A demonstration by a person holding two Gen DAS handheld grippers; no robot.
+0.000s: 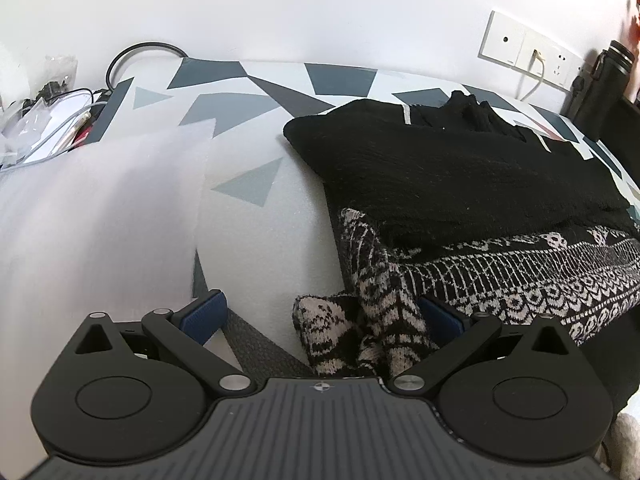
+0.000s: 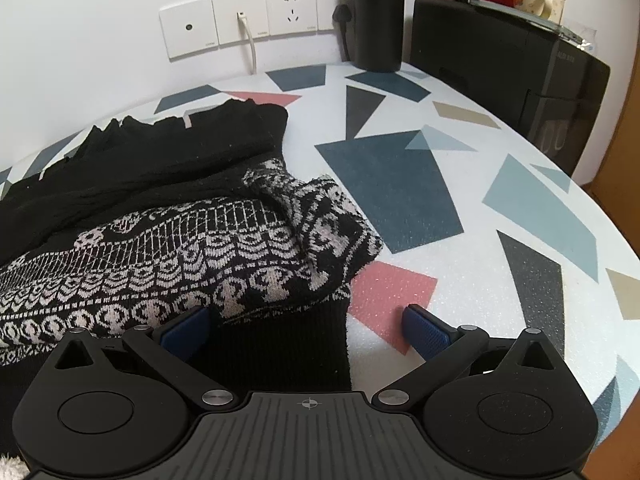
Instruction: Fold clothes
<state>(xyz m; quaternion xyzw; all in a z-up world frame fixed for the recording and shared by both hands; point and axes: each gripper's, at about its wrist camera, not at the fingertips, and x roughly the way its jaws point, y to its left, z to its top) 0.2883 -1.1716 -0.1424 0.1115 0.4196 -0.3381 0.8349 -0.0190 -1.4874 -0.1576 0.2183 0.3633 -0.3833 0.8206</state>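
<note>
Knitted black-and-white sweater [image 2: 168,248] lies partly folded on the patterned counter [image 2: 460,200], filling the lower left of the right view; it looks soft, thick and floppy, best pinched at its ribbed hem or cuff. Left gripper [image 1: 320,316] and right gripper [image 2: 308,330] both hold their jaws apart, empty. No readable writing on the garment.
</note>
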